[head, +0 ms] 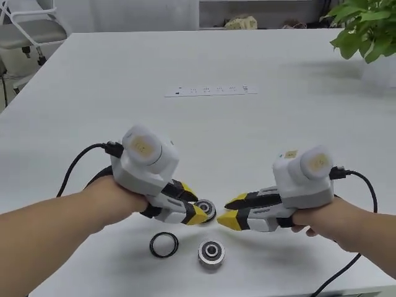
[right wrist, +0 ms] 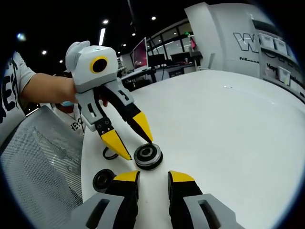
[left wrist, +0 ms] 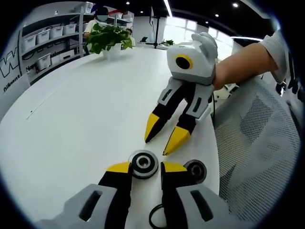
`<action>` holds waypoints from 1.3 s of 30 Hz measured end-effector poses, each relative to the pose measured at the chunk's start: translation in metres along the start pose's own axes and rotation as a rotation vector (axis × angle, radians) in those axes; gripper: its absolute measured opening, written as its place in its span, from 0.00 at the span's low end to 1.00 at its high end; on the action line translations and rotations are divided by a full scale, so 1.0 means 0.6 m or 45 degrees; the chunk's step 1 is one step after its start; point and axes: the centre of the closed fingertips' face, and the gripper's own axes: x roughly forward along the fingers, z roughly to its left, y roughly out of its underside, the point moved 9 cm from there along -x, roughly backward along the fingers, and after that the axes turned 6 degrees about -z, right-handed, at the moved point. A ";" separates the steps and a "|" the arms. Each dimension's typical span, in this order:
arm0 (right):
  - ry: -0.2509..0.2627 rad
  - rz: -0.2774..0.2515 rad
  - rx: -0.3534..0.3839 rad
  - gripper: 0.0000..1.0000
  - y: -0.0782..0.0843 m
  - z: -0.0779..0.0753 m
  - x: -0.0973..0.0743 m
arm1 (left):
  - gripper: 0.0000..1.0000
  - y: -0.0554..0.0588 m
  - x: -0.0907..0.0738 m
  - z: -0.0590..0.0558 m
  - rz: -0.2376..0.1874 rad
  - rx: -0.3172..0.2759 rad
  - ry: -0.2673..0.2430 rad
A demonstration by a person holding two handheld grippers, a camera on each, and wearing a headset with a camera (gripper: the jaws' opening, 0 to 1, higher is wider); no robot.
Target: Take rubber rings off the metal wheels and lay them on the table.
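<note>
A: Surface first. A white table (head: 266,59) is seen, with a plant (head: 365,28) at 1 o'clock and a flat white strip (head: 210,90) at 12.

B: Task things?

A: One metal wheel (head: 205,209) is found near the table's front edge, pinched by the left gripper (right wrist: 137,148). Its jaws are pressed against the wheel's two sides. The wheel seems to be lying flat on the surface. A second wheel (head: 211,253) is left loose at 6 o'clock of it. One rubber ring (head: 164,244), already off, is laid flat at 7 o'clock, apart from both wheels.

B: Other tool?

A: The right gripper (head: 223,212) is held at 3 o'clock of the pinched wheel. Its jaws are spread and nothing is between them. The tips are just beside the rim and no contact is seen.

B: Why held so?

A: Judged: the wheel is steadied by the left so that its ring can be peeled by the right, and the spread jaws are aimed at the rim for that. A dark band is seen round the pinched wheel, but whether it is the ring cannot be told for sure.

B: Progress?

A: One ring is counted as done. The pinched wheel is judged to be the one in hand, and the loose one is left for later.
</note>
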 end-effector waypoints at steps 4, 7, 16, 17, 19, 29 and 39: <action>-0.001 0.002 0.004 0.21 0.003 -0.001 0.000 | 0.14 0.001 0.001 -0.001 -0.007 0.013 0.000; 0.000 0.006 0.006 0.21 0.004 -0.001 0.001 | 0.12 0.001 0.005 -0.001 -0.014 0.047 -0.009; -0.012 -0.017 0.003 0.20 -0.003 0.003 0.008 | 0.07 0.008 0.003 -0.007 -0.050 0.105 -0.078; -0.014 -0.018 0.002 0.20 -0.005 0.003 0.010 | 0.07 0.008 0.004 -0.007 -0.053 0.108 -0.081; -0.017 -0.017 -0.003 0.20 -0.006 0.004 0.014 | 0.07 0.008 0.004 -0.006 -0.058 0.101 -0.088; -0.038 0.010 -0.044 0.18 -0.006 0.004 0.025 | 0.07 0.010 0.004 -0.008 -0.071 0.090 -0.111; -0.046 0.016 -0.098 0.14 -0.006 0.008 0.026 | 0.07 0.010 0.004 -0.008 -0.075 0.078 -0.115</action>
